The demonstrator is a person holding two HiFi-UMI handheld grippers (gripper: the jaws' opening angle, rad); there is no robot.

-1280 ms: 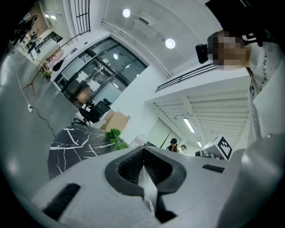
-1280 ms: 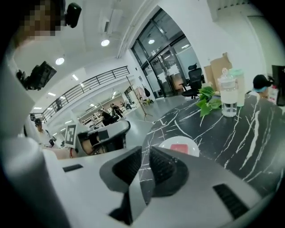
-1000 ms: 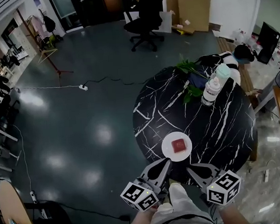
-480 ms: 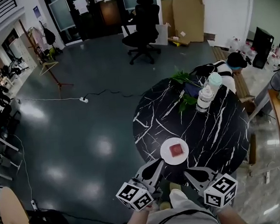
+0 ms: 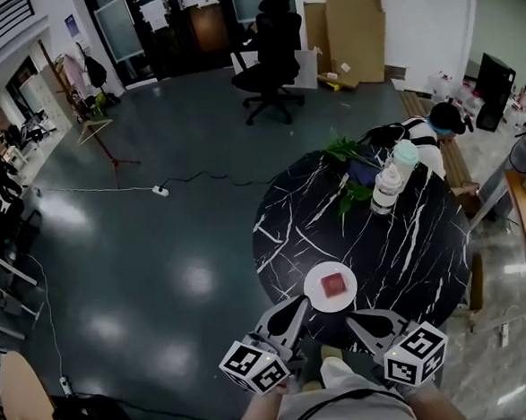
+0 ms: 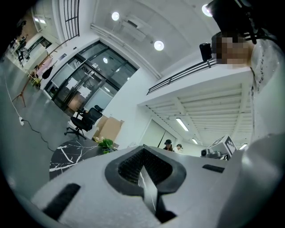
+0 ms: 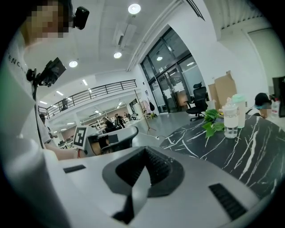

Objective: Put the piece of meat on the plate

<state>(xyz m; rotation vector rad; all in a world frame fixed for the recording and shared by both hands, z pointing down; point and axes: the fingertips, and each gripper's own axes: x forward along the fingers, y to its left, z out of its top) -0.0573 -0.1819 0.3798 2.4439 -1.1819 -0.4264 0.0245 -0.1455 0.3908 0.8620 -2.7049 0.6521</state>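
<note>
A red piece of meat lies on a white plate near the front edge of the round black marble table. Both grippers are held close to the person's body, just short of the plate and apart from it. The left gripper is shut with nothing in it, and its jaws meet along a thin seam in the left gripper view. On the other side, the right gripper is also shut and empty, as the right gripper view shows. Neither gripper view shows the plate.
Two clear bottles and a green plant stand at the table's far side. A person sits beyond them. Farther off stand an office chair and cardboard boxes. A cable lies on the floor at left.
Both grippers have risen a little and stay shut and empty. The head view has shifted slightly. The meat rests on the plate as before.
</note>
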